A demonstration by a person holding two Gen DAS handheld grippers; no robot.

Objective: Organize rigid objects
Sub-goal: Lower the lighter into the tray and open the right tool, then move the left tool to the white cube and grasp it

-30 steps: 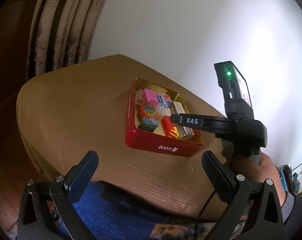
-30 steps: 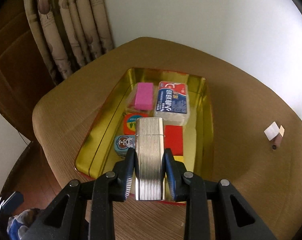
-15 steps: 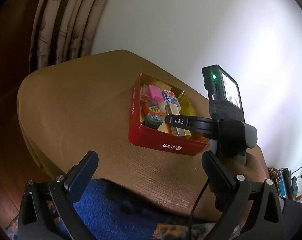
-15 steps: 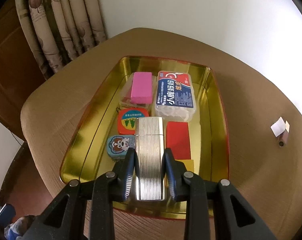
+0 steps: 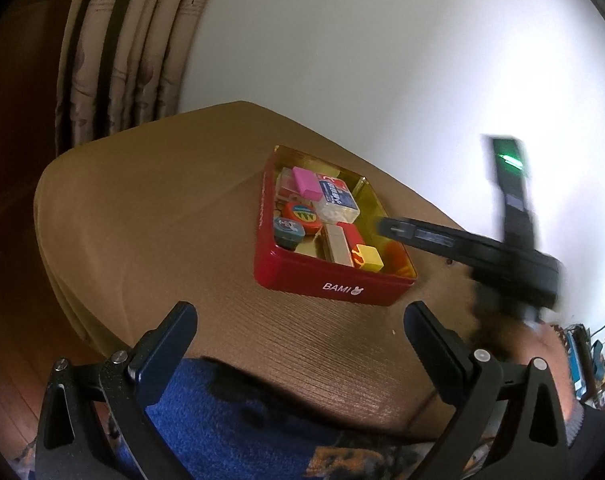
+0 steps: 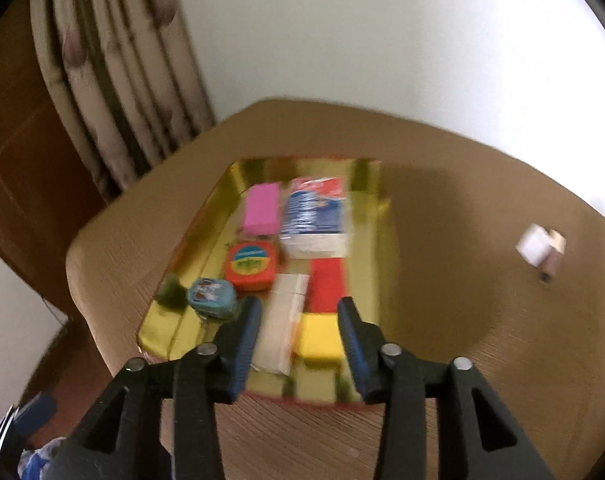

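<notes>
Jaws of the right gripper [image 6: 298, 316] are opening off the silver lighter [image 6: 280, 322] in the tin [image 6: 384, 240]; left gripper [image 5: 298, 320] spread, empty.

Right wrist view smeared by motion blur; fisheye edges dark and curved; white wall [image 5: 382, 60] glares brightly.

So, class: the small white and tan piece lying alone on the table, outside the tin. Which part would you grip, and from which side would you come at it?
Grip the small piece across its narrower width, coming from above. It lies low on the bare table, apart from the tin, so nothing crowds it. The view is blurred, so its exact shape is uncertain; the right gripper, its jaws opening and holding nothing, is probably the nearer one.
</notes>
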